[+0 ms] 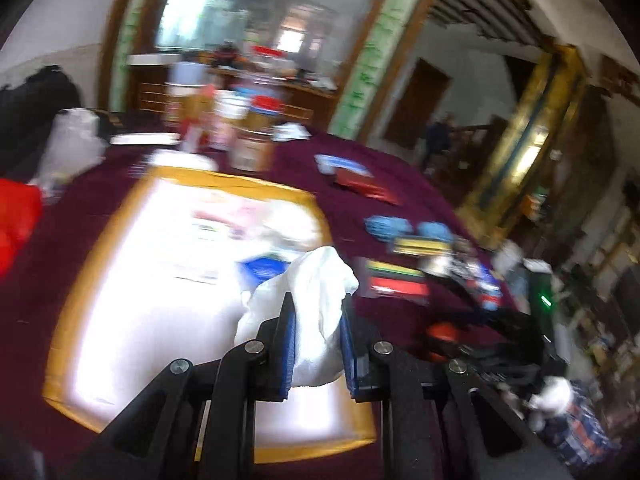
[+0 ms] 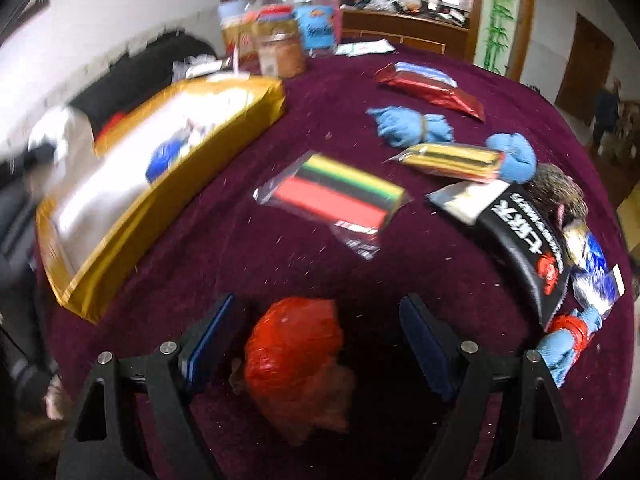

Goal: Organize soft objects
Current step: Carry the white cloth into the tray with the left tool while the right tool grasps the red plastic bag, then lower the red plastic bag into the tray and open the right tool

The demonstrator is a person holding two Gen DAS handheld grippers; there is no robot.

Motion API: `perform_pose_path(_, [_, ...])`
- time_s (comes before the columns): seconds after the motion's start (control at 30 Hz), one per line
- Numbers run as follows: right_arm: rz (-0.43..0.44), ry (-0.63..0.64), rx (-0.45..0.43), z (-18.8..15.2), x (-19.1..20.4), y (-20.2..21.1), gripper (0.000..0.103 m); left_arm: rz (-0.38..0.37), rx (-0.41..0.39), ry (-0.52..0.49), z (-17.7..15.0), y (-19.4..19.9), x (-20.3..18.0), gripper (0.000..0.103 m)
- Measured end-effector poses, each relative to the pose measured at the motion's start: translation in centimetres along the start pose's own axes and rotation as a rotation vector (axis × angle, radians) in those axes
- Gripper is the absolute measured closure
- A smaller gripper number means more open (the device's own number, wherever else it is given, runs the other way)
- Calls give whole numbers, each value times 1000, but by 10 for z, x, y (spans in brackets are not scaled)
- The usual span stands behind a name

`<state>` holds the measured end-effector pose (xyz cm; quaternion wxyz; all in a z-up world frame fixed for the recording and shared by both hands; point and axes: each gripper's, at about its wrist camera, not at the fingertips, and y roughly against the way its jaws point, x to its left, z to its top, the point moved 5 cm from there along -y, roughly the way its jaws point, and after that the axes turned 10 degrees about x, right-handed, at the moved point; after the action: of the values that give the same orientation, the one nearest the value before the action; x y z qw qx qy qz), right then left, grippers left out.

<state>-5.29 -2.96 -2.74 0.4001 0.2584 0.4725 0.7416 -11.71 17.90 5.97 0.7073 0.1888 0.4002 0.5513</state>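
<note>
Gripping a crumpled white plastic bag point(image 1: 320, 312), our left tongs point(image 1: 318, 344) hold it above the gold box point(image 1: 80, 280). Our right tongs point(image 2: 316, 344) stand released around a red bag point(image 2: 294, 356) on the near worktop point(image 2: 280, 248).

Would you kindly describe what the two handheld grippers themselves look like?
Both look alike. The left gripper and the right gripper have matte black angular frames with triangular cut-outs, round silver pivot pins and flat fingers faced with blue ribbed pads. No cables, markings or sleeves show.
</note>
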Motion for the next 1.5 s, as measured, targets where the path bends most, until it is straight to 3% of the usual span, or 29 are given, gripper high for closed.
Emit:
perform_pose_path(0.07, [-41, 28, 10, -1, 6, -4, 40, 73, 3, 25, 7, 5, 24, 84])
perform_pose_path(0.1, [-44, 34, 21, -2, 8, -6, 65, 107, 9, 37, 9, 7, 37, 84])
perform_pose_path(0.13, [-34, 30, 27, -1, 8, -8, 67, 131, 13, 46, 12, 6, 46, 84])
perform_pose_path(0.23, [-38, 17, 19, 2, 7, -7, 67, 214, 45, 77, 21, -1, 80, 84])
perform_pose_path(0.37, [-28, -1, -17, 13, 9, 10, 67, 272, 79, 98, 39, -16, 114, 84])
perform_pose_path(0.57, [66, -9, -76, 50, 29, 43, 67, 270, 138, 105, 62, -44, 136, 84])
perform_pose_path(0.77, [194, 57, -44, 94, 85, 40, 67, 252, 214, 171, 88, -88, 162, 83])
perform_pose_path(0.9, [211, 110, -7, 120, 123, 19, 67, 235, 224, 221, 99, -106, 175, 65])
perform_pose_path(0.97, [226, 114, 17, 132, 135, 6, 67, 204, 204, 271, 101, -109, 183, 46])
perform_pose_path(1.1, [205, 111, 33, 163, 146, -16, 67, 142, 171, 305, 103, -96, 182, 41])
perform_pose_path(1.2, [182, 85, 35, 186, 144, -30, 67, 154, 112, 293, 98, -70, 177, 34])
perform_pose_path(1.27, [167, 66, 45, 199, 144, -41, 67, 120, 57, 305, 91, -46, 175, 30])
perform_pose_path(1.5, [194, -3, 148, 209, 143, -82, 66, 46, -14, 352, 59, 6, 182, 29])
